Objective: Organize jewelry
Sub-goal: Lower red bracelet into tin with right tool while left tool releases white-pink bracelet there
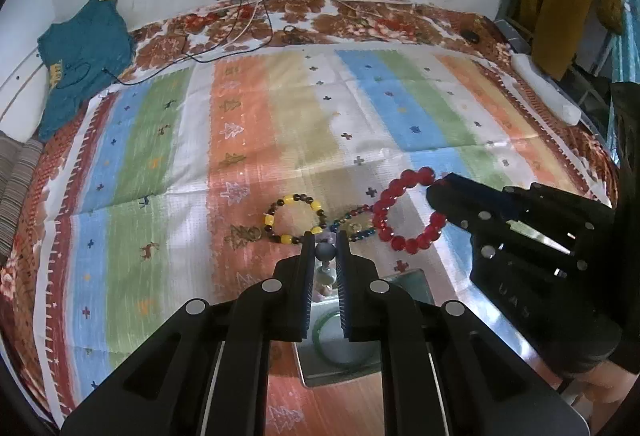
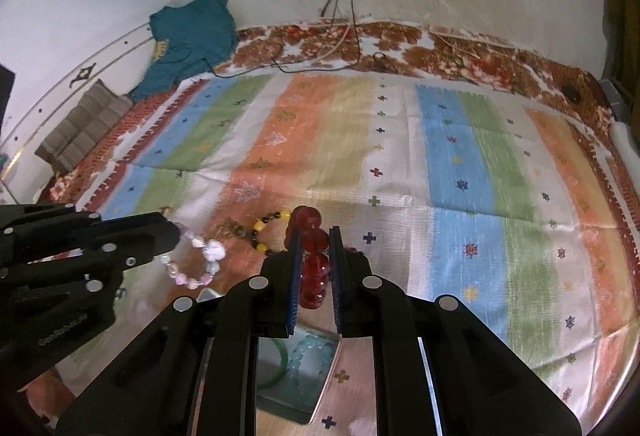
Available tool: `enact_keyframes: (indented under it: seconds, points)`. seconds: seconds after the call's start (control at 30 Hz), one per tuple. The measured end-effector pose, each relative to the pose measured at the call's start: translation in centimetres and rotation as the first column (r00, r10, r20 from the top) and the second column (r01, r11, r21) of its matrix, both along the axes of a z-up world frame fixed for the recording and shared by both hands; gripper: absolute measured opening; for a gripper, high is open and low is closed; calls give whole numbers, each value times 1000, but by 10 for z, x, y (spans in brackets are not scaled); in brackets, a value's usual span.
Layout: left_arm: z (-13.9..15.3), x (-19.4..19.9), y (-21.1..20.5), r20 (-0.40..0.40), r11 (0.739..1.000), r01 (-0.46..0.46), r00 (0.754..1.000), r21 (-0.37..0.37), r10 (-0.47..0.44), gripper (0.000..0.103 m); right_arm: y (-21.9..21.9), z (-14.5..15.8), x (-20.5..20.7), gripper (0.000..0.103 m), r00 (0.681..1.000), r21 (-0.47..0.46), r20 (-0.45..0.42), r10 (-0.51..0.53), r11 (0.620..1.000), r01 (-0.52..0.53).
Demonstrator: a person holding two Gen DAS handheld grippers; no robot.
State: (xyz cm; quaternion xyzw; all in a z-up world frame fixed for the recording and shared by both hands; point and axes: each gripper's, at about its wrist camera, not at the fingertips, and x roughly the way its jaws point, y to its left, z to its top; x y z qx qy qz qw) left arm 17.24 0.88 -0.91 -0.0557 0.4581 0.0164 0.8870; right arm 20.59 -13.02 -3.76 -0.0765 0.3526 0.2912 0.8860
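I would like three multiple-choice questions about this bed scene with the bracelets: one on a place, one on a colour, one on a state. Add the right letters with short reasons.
1. Where does the yellow-and-dark bracelet lie?
A. in the metal tray
B. on the striped cloth
C. on the teal garment

2. What colour are the beads in the right gripper?
A. red
B. green
C. white

3. How does the left gripper stand?
A. wide open, empty
B. shut on a pale bead bracelet
C. out of view

Answers:
1 B: it rests flat on the striped cloth, beyond the metal tray.
2 A: the red bracelet hangs from its fingers.
3 B: the pale bead bracelet hangs from its closed tips.
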Motion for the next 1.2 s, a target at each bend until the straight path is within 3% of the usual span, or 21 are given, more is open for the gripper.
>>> enact_keyframes:
  seconds: [0.77, 0.8, 0.87, 1.03, 1.1, 1.13, 1.2]
  points:
    - [-2, -40, -14, 4, 1000, 4, 1000, 7, -4, 10, -9, -1, -55, 14, 999, -1, -2, 35, 999, -35]
    - [-3, -40, -12, -5, 1000, -11, 1000, 6, 11, 11, -10, -2, -54, 15, 1000, -8, 0, 25, 1000, -25]
    - [-6, -41, -12, -15, 999, -29, 999, 22, 29, 11, -13, -4, -51, 27, 1000, -46, 5, -14, 999, 14]
    - [-6, -42, -7, -16, 998, -53, 998, 37, 54, 18, -22, -11, -39, 28, 997, -54, -34, -68, 996, 66]
    - [-6, -41, -3, -18, 997, -66, 998, 32, 67, 21, -23, -14, -34, 32, 996, -60, -50, -76, 996, 73]
    - [-7, -40, -1, -19, 997, -70, 997, 29, 71, 24, -24, -16, -33, 38, 995, -64, -55, -79, 995, 76]
    - [-8, -39, 2, -22, 997, -76, 997, 23, 76, 29, -23, -18, -30, 40, 995, -71, -64, -82, 994, 77]
